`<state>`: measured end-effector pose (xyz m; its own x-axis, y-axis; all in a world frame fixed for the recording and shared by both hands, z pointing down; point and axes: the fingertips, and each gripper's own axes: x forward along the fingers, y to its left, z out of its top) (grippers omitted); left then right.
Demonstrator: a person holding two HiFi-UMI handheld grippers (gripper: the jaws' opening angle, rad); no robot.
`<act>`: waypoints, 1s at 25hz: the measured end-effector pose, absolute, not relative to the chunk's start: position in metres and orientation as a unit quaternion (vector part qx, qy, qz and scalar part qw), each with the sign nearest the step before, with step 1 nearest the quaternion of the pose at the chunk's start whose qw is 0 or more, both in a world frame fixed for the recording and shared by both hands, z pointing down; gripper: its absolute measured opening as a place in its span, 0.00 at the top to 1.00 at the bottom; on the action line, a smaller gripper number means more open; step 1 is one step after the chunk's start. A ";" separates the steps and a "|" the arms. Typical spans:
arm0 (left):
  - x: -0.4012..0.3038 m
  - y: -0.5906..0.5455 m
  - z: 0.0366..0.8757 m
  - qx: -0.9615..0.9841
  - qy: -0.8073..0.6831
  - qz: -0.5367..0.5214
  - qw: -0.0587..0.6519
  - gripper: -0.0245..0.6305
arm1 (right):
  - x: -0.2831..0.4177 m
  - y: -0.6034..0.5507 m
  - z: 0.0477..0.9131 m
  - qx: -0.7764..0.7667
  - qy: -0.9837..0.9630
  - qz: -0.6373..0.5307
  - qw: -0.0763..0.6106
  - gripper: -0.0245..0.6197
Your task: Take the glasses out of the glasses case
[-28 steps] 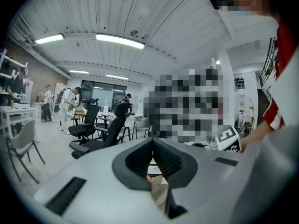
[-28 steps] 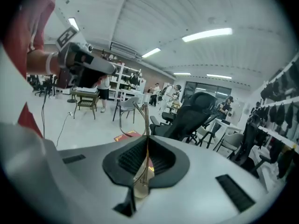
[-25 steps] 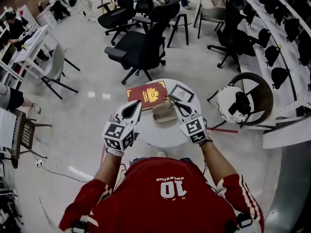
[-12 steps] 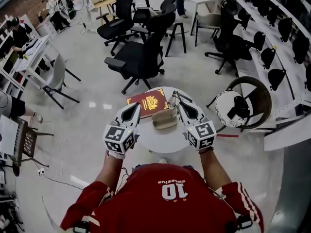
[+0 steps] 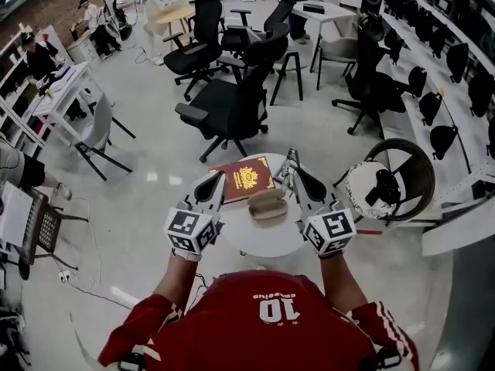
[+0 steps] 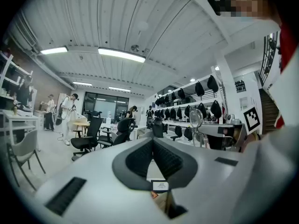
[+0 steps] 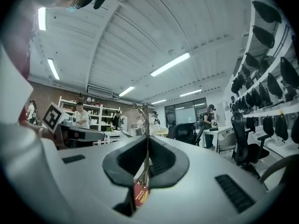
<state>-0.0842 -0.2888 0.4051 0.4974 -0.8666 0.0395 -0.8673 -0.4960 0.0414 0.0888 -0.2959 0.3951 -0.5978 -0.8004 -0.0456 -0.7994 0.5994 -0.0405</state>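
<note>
Glasses point(image 7: 146, 119) clamped edge-on in right gripper point(image 7: 148, 140), glasses case point(image 5: 267, 205) lid state unclear

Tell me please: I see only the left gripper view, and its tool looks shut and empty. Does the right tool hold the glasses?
Observer: Yes. In the right gripper view, the right tool is shut on the thin metal frame of the glasses.
Operator: Where is the glasses case?
Observer: In the head view, the tan glasses case lies on the round white table.
Operator: Is anything else on the table?
Observer: A red book with a gold emblem lies just beyond the case.
</note>
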 end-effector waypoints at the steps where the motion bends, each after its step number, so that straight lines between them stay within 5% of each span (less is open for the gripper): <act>1: -0.086 -0.289 0.404 0.864 -0.502 0.003 0.027 0.95 | 0.089 -0.297 0.391 -0.450 0.892 -0.006 0.032 0.92; 25: -0.113 -0.289 0.398 0.849 -0.528 -0.004 0.019 0.95 | 0.085 -0.311 0.396 -0.482 0.875 -0.021 0.035 0.92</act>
<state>-0.1130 -0.2894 0.3976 0.4424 -0.8967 0.0130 -0.8964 -0.4417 0.0378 0.0854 -0.3114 0.3957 -0.5326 -0.8454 -0.0405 -0.8424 0.5341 -0.0706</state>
